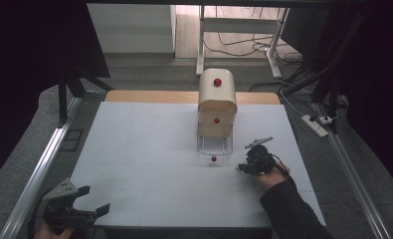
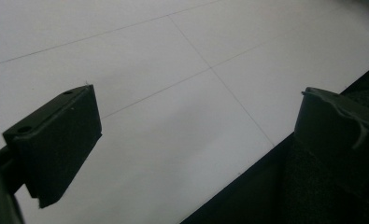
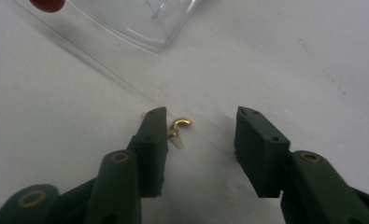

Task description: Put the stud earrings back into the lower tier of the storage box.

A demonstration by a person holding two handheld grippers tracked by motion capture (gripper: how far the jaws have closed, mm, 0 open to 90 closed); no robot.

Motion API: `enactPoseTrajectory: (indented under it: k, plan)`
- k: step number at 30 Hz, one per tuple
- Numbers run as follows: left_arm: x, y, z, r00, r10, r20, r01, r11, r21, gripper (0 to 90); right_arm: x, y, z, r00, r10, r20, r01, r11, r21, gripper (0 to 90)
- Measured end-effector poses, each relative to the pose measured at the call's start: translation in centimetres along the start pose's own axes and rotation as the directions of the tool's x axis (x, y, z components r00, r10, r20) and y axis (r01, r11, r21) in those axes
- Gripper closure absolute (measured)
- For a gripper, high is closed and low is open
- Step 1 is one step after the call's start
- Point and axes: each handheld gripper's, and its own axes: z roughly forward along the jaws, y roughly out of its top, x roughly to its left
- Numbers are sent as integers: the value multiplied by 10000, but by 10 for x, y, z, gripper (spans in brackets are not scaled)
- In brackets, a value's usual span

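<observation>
A small gold hook (image 3: 178,128) lies on the white table between the jaws of my right gripper (image 3: 201,126), close beside the left pad (image 3: 155,135) and well apart from the right one. The jaws stand partly apart, so this gripper is open. In the high view my right gripper (image 1: 241,168) sits low on the table, just right of a clear drawer (image 1: 214,146) pulled out from a cream cabinet (image 1: 217,102). The drawer's red knob (image 1: 214,159) faces me. My left gripper (image 1: 97,198) rests at the table's near left corner, open (image 2: 196,121) with nothing between its jaws.
The clear drawer's corner (image 3: 140,23) and its red knob (image 3: 46,4) lie just beyond the right gripper's jaws. The cabinet carries two more red knobs (image 1: 217,82) higher up. The white tabletop (image 1: 144,149) stretches wide to the left, and its near edge (image 2: 238,177) runs under my left gripper.
</observation>
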Motion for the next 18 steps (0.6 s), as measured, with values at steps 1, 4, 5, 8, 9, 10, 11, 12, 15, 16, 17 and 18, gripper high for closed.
enactPoseTrajectory:
  k: [1,4,5,8,9,10,11,12,15,16,17,18]
  plan:
    - [0,0,0,10000,-4,-8,4,10000,0,9,1,1,1,10000,-28,2,28,10000,14,588]
    - [0,0,0,10000,-6,-7,6,10000,-1,9,2,4,3,9999,-141,33,140,9999,73,624]
    - [0,0,0,10000,-10,-8,10,10000,-3,9,2,4,4,9999,-148,11,148,9999,38,633]
    - [0,0,0,10000,-3,-13,3,10000,-3,9,3,6,5,9998,-192,-18,192,9998,104,691]
    - [0,0,0,10000,-3,-12,3,10000,-1,9,3,7,5,9997,-228,7,228,9996,140,719]
    - [0,0,0,10000,-7,-10,7,10000,1,9,4,7,5,9995,-309,-24,309,9994,157,747]
    - [0,0,0,10000,-7,-14,7,10000,1,10,5,7,5,9992,-396,-6,396,9991,162,755]
    - [0,0,0,10000,-3,-7,3,10000,-2,10,6,8,5,9991,-434,17,433,9989,195,758]
    - [0,0,0,10000,1,-17,-1,10000,-1,10,6,8,5,9993,-379,29,378,9990,237,763]
    - [0,0,0,10000,1,-17,-1,10000,-3,10,6,8,5,9994,-337,14,336,9992,231,763]
    - [0,0,0,10000,-1,-17,1,10000,-5,10,5,8,5,9995,-322,6,321,9992,229,763]
    - [0,0,0,10000,-1,-14,1,10000,-5,10,5,8,5,9995,-319,18,318,9993,212,762]
